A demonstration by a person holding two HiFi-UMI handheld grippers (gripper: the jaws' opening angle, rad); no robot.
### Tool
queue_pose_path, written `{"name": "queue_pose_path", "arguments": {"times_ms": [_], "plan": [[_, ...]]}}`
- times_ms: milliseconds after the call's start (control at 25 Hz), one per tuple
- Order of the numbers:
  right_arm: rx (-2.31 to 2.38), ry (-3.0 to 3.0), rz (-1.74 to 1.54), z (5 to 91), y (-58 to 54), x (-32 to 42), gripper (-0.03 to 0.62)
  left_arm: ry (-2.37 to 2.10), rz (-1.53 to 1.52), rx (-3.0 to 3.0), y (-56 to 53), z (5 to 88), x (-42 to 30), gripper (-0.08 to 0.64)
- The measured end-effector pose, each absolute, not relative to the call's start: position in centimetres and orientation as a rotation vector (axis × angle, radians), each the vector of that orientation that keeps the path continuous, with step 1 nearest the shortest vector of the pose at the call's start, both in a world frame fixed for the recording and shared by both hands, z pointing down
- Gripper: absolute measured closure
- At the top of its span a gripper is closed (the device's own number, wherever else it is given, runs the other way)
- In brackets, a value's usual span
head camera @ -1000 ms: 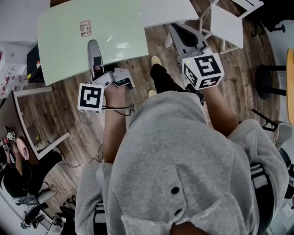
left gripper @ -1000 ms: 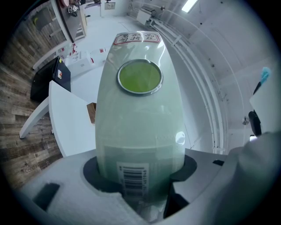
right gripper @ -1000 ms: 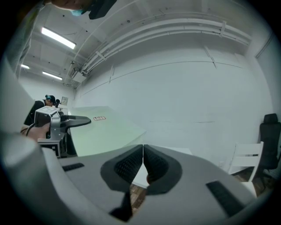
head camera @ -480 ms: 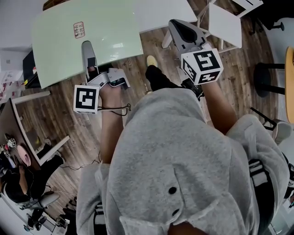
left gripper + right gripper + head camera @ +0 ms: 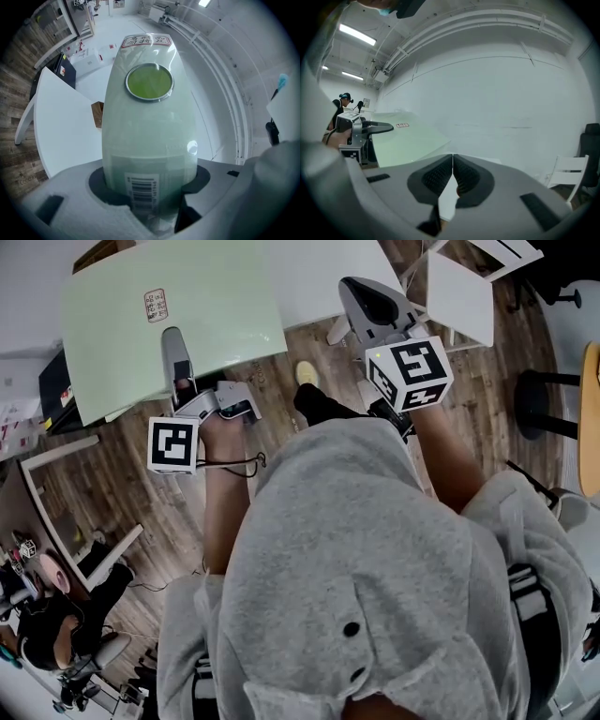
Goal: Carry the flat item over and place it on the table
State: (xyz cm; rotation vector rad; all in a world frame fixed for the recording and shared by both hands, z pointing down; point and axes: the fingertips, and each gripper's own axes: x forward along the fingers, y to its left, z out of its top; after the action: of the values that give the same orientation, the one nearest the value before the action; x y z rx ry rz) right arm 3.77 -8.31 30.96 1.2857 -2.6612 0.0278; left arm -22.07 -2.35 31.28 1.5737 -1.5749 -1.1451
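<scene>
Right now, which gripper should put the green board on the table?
Left. The left gripper is clamped on the green board and could probably just set it down. The right gripper is shut and empty.

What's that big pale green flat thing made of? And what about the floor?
Pale green sheet: probably plastic or coated board, smooth and glossy. Lights reflect off it, and it juts out flat with the left gripper holding one edge. I can't be sure which. Floor: wood or wood-look planks, brown, with grain and seams, fairly matte.
</scene>
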Motion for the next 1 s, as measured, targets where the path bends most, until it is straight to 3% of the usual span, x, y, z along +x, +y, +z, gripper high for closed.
{"name": "queue_pose_path", "arguments": {"times_ms": [1000], "plan": [[1.217, -2.712, 0.154, 32.4, -23.8, 3.2, 0.566, -1.629, -1.057, 1.511, -17.1, 32.8, -21.8, 0.285]]}}
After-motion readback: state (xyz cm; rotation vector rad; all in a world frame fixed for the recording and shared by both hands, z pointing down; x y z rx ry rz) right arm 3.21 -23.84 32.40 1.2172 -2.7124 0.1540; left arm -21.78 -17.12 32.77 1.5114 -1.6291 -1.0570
